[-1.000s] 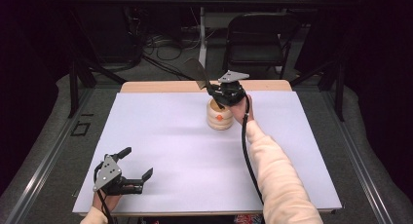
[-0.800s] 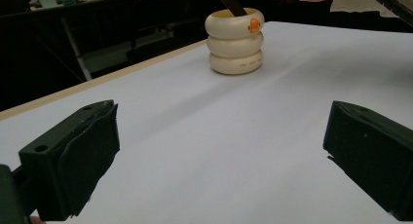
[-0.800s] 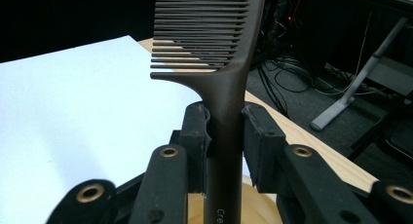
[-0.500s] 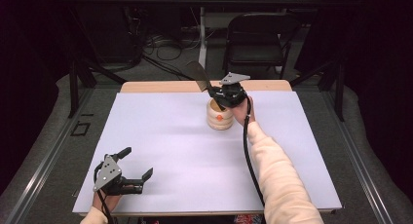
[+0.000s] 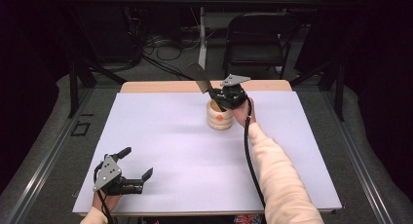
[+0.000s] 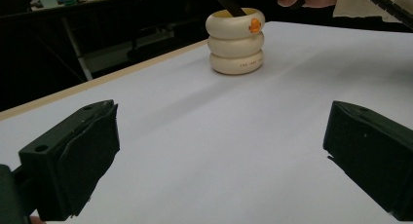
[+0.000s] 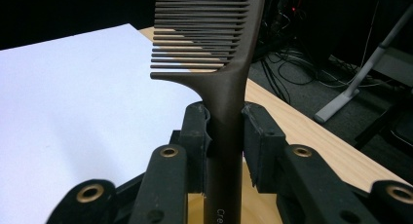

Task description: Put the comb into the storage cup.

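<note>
Jaws of the right gripper (image 7: 224,136) clamp the handle of a dark brown plastic comb (image 7: 214,53), its lower end inside a cream ribbed holder of three stacked rings (image 5: 220,115) at the white table's (image 5: 170,151) far side. Judged mid-insertion; next, lower and release. Handle lettering begins "Cre"; the holder's print is unreadable. Left gripper (image 5: 130,172) rests with jaws wide apart near the front edge.

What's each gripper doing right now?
Left gripper: open, holding nothing.
Right gripper: shut on the brown comb, its handle in the cream holder.
</note>
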`<state>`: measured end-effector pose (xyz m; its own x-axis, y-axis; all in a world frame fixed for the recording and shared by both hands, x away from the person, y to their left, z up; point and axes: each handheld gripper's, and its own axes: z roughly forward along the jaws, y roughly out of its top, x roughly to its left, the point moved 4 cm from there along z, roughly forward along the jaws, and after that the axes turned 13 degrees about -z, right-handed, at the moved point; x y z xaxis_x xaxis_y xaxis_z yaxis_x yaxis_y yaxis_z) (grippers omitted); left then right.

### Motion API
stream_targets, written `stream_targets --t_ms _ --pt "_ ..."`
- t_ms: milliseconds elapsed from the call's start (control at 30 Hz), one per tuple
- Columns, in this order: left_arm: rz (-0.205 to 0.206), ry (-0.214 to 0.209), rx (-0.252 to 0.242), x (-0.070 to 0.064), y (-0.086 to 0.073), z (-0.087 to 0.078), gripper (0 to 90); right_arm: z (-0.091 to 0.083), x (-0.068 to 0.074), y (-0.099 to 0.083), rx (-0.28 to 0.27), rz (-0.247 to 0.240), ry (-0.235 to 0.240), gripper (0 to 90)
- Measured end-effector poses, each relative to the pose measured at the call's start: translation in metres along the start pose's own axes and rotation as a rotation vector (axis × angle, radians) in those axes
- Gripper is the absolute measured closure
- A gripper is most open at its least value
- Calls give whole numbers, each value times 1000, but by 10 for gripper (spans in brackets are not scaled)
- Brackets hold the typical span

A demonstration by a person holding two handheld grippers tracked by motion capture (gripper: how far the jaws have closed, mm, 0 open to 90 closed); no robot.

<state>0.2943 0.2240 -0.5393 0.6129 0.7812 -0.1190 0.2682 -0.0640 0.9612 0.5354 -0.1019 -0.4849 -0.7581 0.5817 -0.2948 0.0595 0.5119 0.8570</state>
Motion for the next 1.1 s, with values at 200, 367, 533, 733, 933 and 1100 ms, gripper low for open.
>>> stream_targets --t_ms 200,367,533,733,933,1100 --pt "-1 0 0 0 0 0 0 0 -1 -3 8 2 3 722" --pt "-2 0 -2 0 0 0 0 0 -1 -5 12 3 4 722" --pt "-3 1 -2 0 0 0 0 0 -1 -7 17 4 5 722" --pt "-2 1 -1 0 0 0 0 0 -2 -9 23 9 8 722" --pt "-2 1 -2 0 0 0 0 1 -2 -12 34 13 12 721" --pt "-3 1 -2 0 0 0 0 0 -3 -14 40 16 13 722"
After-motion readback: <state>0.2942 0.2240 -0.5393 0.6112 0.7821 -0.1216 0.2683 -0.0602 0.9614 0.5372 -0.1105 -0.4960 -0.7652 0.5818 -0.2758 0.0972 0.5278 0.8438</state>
